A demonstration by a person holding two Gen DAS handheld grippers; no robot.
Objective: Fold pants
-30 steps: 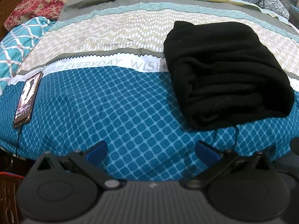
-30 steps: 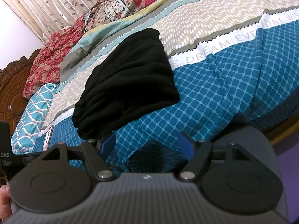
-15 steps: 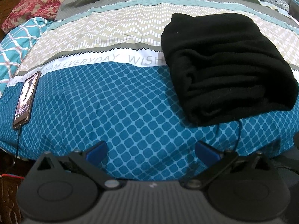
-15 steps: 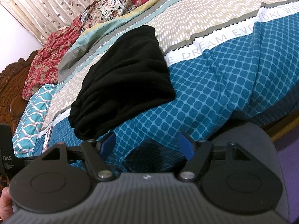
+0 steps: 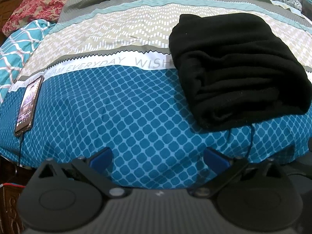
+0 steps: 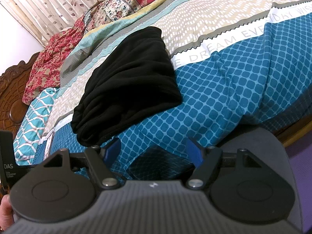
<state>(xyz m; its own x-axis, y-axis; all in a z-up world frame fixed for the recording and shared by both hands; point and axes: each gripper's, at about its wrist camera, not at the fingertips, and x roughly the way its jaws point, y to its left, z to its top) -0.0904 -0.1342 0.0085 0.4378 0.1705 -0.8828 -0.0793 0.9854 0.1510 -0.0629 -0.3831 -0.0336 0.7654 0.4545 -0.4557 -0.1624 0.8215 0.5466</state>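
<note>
Ahead, folded black pants [image 5: 236, 68] lie on the bedspread [image 5: 126, 107], apart from both empty, spread claws.

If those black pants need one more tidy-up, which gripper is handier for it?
Probably the right gripper: the black pants lie just beyond its open fingers. The left gripper, also open, faces bare bedspread, with the pants off to one side.

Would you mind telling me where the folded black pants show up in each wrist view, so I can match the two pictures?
Left wrist: the black pants lie upper right on the bedspread, beyond the open left gripper.
Right wrist: the pants sit left of centre, just past the open right gripper.
Shared landmark: the white lettered band running under the pants.
</note>
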